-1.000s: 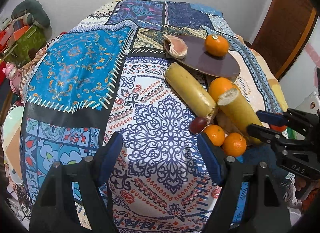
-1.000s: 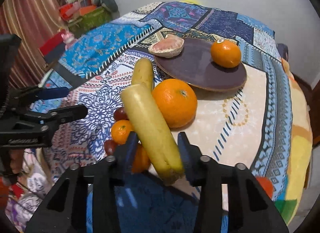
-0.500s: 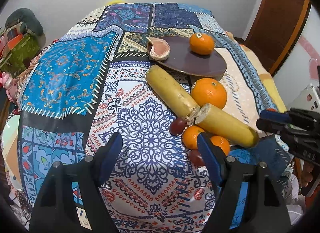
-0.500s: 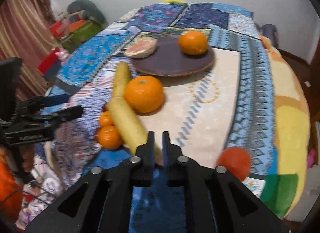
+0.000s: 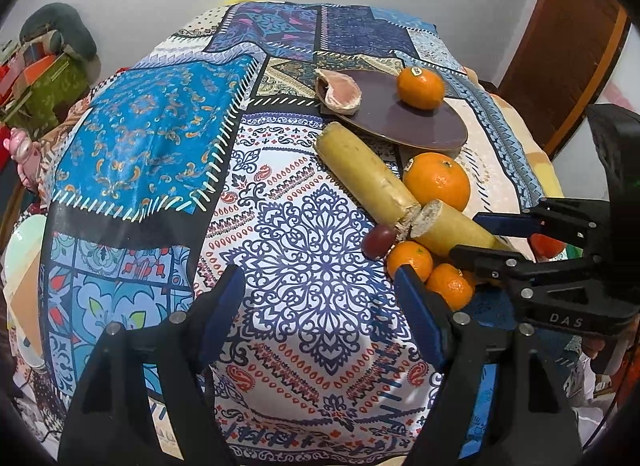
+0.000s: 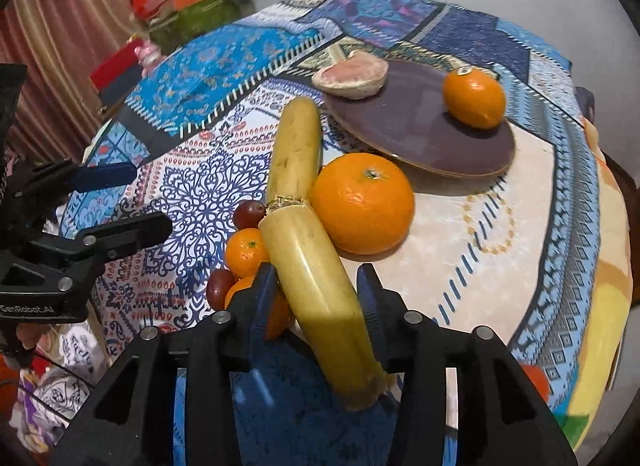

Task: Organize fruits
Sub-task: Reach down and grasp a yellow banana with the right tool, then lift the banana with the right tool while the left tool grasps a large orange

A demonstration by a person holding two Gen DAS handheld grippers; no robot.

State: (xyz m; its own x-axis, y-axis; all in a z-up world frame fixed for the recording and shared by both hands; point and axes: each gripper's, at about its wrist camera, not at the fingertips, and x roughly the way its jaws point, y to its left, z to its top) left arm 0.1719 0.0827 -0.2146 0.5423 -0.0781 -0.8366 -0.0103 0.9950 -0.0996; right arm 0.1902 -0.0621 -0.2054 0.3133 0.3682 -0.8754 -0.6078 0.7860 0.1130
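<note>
Yellow cane piece (image 6: 320, 294) lies lengthwise between right claw (image 6: 316, 298) jaws, just reopened, ungripped; left claw (image 5: 320, 298) open, empty.

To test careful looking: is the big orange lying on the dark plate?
No. The big orange rests on the cloth beside the plate, which holds a small orange.

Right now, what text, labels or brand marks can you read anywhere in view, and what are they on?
"DAS" – on the right tongs' black body, left wrist view.
"GenRobot.AI" – on the left tongs' black body, right wrist view.
Sticker on the small orange on the plate: too small to read.
</note>
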